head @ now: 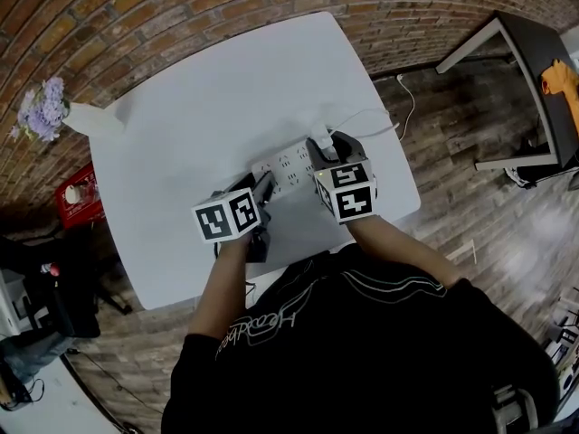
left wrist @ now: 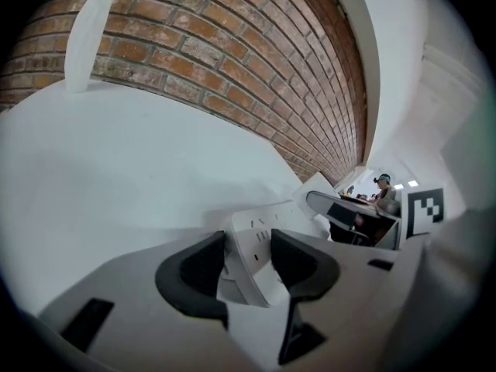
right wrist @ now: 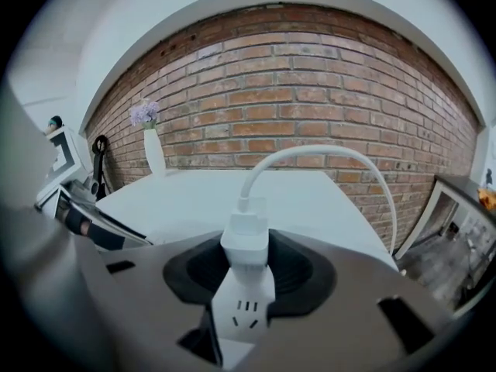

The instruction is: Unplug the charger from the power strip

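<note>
- Two hand-held grippers are in play here, side by side and both angled down over a white counter (head: 199, 107) that sits against a brick wall (right wrist: 310, 76).
- The left hand-held gripper (left wrist: 248, 260) is clenched on one end of the white power strip (left wrist: 260, 227). Its dark pads press in from both sides, and the strip lies flat on the counter.
- The right hand-held gripper (right wrist: 248, 266) is grasping the charger (right wrist: 246, 239). The little white block sits square between the two pads, and both look to be touching it.
- The charger is still plugged in, standing upright in the power strip towards the other end from the left grip. In the right gripper view, a free socket shows just in front of it.
- A white cable (right wrist: 310, 155) comes out of the charger's top and arches up and over to the right. In the head view it runs off the counter's edge.
- A white vase (head: 90, 120) with purple flowers (head: 41, 107) stands well apart from all this, at the counter's far left corner near the wall.
</note>
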Available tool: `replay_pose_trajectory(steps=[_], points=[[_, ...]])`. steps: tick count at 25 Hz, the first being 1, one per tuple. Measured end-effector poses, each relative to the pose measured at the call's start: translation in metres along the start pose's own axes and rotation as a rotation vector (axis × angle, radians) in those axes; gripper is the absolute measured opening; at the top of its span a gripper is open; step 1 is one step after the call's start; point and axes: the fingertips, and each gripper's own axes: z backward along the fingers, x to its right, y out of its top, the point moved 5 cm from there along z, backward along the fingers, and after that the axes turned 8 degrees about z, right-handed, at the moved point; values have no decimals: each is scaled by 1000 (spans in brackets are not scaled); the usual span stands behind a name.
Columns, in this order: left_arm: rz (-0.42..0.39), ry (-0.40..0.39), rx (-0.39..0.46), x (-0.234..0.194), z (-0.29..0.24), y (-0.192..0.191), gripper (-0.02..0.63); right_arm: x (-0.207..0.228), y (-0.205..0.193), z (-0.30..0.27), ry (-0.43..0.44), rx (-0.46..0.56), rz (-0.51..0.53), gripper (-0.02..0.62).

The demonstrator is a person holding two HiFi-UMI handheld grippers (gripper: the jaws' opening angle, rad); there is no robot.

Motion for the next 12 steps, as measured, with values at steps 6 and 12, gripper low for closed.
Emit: replay_pose_trajectory(steps=[6, 12], points=[[-1, 22, -1, 1, 1, 0, 186, -2, 1, 1, -11, -9, 21, 122], [12, 18, 8, 0, 2, -2, 186, 5, -4, 3, 59, -3, -87, 124]])
